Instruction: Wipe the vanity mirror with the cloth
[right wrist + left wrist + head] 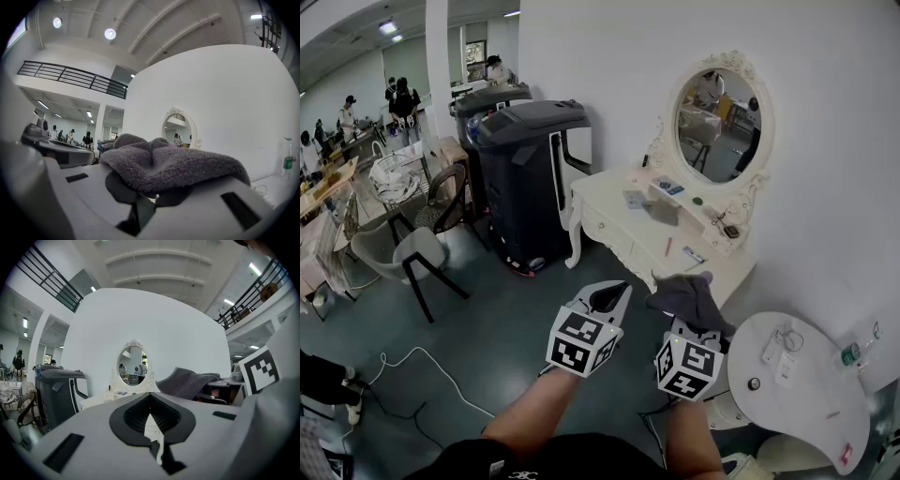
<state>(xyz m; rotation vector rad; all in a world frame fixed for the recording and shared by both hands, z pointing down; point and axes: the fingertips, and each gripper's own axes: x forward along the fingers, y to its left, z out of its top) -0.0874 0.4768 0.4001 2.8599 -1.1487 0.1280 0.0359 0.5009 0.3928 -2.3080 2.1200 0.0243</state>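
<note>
The oval vanity mirror (718,114) in its ornate white frame stands on a white dressing table (614,223) against the wall, well ahead of both grippers. My right gripper (690,317) is shut on a grey fluffy cloth (688,296), which bunches over its jaws. In the right gripper view the cloth (168,163) fills the middle and the mirror (177,130) shows behind it. My left gripper (610,298) is beside it on the left, shut and holding nothing. The left gripper view shows the mirror (132,363) far off and the cloth (188,381) to the right.
A big black machine (530,173) stands left of the dressing table. A grey chair (405,253) and a white cable (427,367) are on the floor at left. A round white table (802,389) with small items is close at right. People stand far back left.
</note>
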